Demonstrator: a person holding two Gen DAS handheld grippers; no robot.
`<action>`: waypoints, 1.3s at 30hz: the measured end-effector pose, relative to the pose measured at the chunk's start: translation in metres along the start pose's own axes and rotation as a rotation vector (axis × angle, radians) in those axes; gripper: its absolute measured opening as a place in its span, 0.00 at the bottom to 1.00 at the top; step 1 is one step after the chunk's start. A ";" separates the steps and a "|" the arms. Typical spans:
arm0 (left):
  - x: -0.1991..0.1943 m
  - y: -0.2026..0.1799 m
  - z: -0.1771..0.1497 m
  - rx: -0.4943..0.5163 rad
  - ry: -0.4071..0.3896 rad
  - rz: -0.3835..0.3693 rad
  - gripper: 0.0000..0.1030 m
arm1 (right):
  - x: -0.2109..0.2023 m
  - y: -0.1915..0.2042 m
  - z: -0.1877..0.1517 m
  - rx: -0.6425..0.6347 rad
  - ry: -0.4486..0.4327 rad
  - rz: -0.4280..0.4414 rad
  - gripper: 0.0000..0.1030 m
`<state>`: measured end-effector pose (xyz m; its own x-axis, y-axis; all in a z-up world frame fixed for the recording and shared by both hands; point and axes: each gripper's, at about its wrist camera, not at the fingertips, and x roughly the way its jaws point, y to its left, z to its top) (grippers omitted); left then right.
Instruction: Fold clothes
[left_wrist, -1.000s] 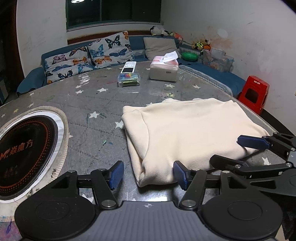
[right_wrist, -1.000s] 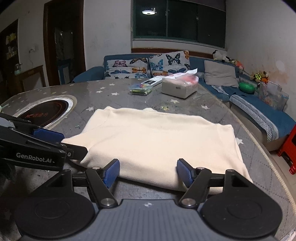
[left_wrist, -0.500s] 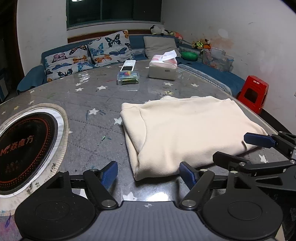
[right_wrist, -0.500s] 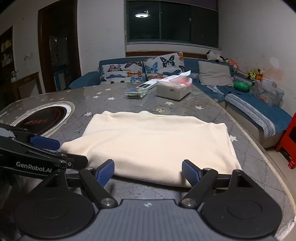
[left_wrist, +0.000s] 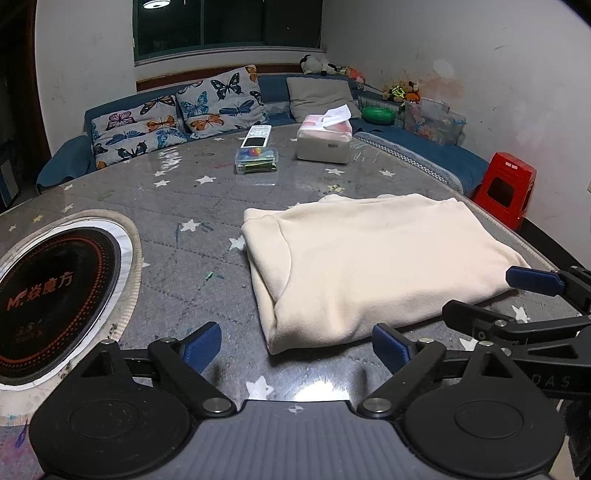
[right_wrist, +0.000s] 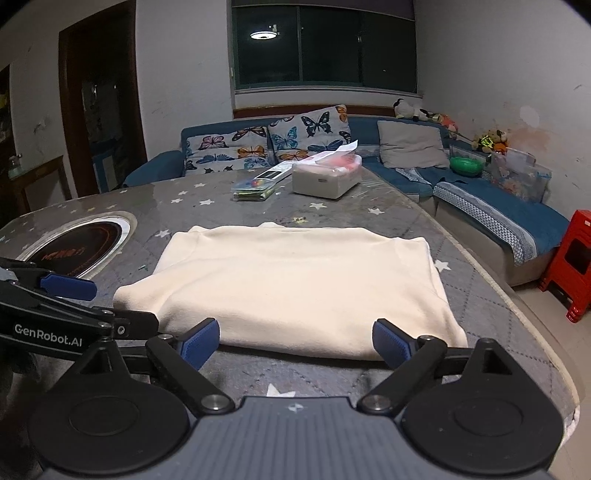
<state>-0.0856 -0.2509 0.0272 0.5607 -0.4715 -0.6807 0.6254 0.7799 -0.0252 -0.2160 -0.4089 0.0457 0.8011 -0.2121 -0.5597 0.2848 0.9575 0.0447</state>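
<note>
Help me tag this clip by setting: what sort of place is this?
Most likely a home living room: a blue corner sofa with butterfly-print cushions, stuffed toys along the wall, and a cream folded garment on a grey star-patterned table.

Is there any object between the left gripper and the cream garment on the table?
Nothing visible. Only bare table lies between the open left gripper and the near corner of the folded cream garment. The right gripper, also open, faces the garment's near edge in the same way.
</note>
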 end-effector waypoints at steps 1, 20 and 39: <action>0.000 0.000 0.000 0.000 0.000 0.000 0.90 | -0.001 0.000 0.000 0.003 -0.002 -0.003 0.91; -0.014 -0.009 -0.008 0.027 -0.017 0.003 0.98 | -0.022 -0.005 -0.004 0.031 -0.041 -0.074 1.00; -0.041 -0.015 -0.017 0.035 -0.060 0.005 1.00 | -0.052 -0.003 -0.010 0.048 -0.086 -0.104 1.00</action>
<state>-0.1271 -0.2365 0.0433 0.5946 -0.4923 -0.6357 0.6407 0.7678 0.0046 -0.2636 -0.3989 0.0664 0.8076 -0.3278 -0.4902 0.3921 0.9194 0.0311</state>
